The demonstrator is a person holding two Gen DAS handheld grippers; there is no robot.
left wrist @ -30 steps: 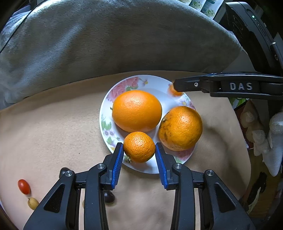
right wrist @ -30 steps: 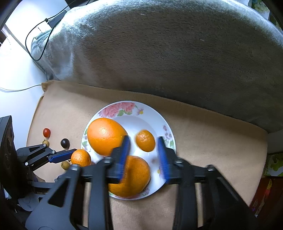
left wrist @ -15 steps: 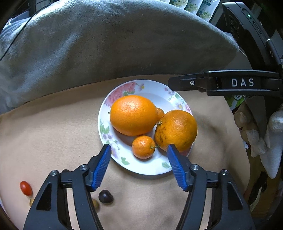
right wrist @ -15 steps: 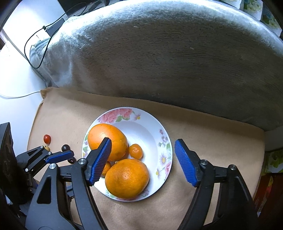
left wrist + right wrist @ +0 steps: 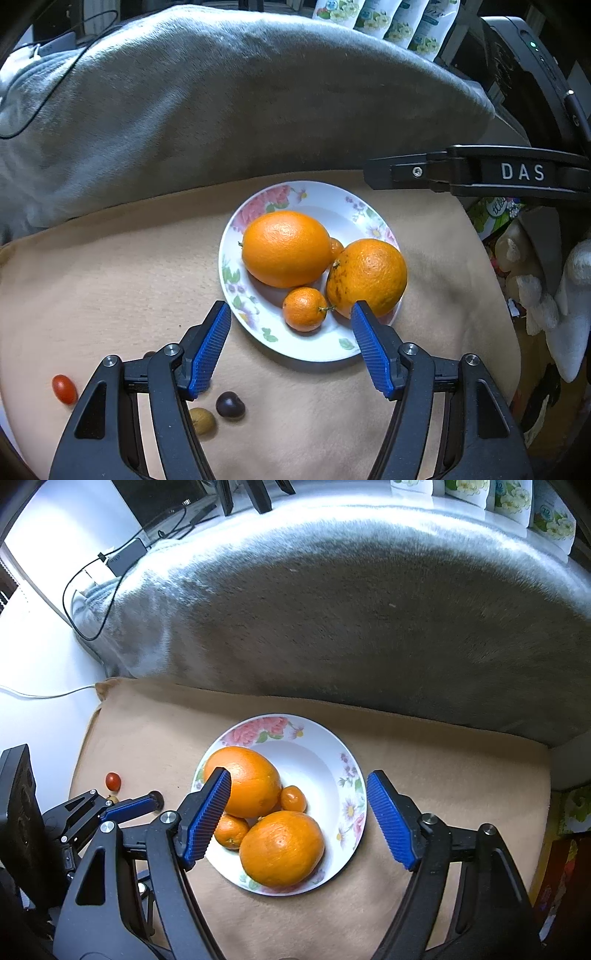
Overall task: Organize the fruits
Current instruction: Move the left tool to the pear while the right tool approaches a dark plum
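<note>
Tan cloth (image 5: 110, 280), plate (image 5: 317, 350), kumquat (image 5: 336, 246) mostly hidden

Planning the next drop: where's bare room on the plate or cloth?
Plate: its far-right half is bare white; the near-left holds two big oranges and two small ones. Tan cloth is free left of the plate up to the grey blanket. Crowded: the cloth's near-left corner, with the red tomato and dark fruit.

Both black two-finger grippers with blue ribbed pads, left (image 5: 291, 332) and right (image 5: 299, 797), hang wide open, holding nothing.
</note>
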